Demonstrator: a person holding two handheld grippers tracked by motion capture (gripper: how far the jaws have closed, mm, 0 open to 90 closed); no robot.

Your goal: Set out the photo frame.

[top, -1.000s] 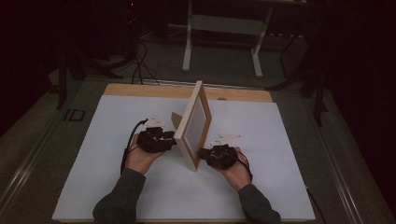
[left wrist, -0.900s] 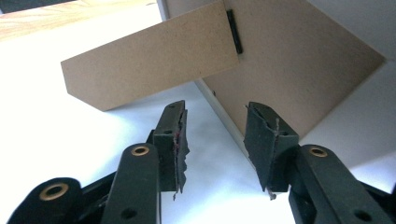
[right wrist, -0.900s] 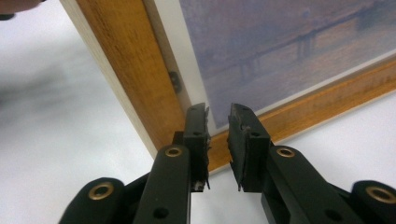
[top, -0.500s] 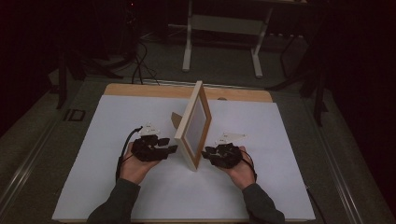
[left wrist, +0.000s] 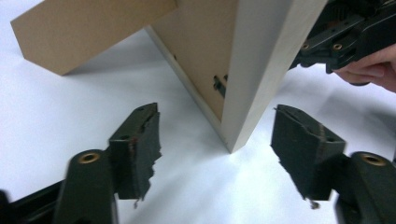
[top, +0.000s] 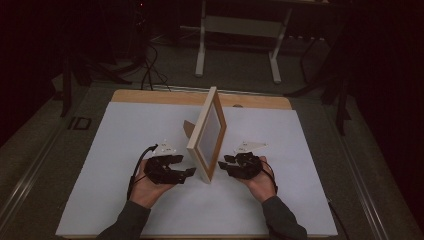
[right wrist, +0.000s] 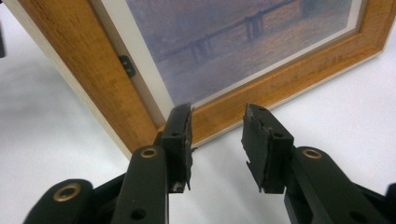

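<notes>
Now the desk (top: 125, 150), w/ its white sheet, carries the picture frame (top: 210, 131) upright on its own near the middle, a bit toward the far edge, its back stand (top: 189, 129) spread to the left side. Compared w/ a sec ago, both grippers have been let go of it. The left gripper (top: 186, 173) has been drawn back toward the near edge; its jaws have just been opened wide, the frame's near corner (left wrist: 243, 126) seen between them but untouched. The right gripper (top: 226, 163) sits approx. where it was, jaws just opened partway, pads just shy of the frame's lower rail (right wrist: 280, 74), nothing gripped. Judged: the frame has been stood up & released; the placing looks done, only backing off left.
</notes>
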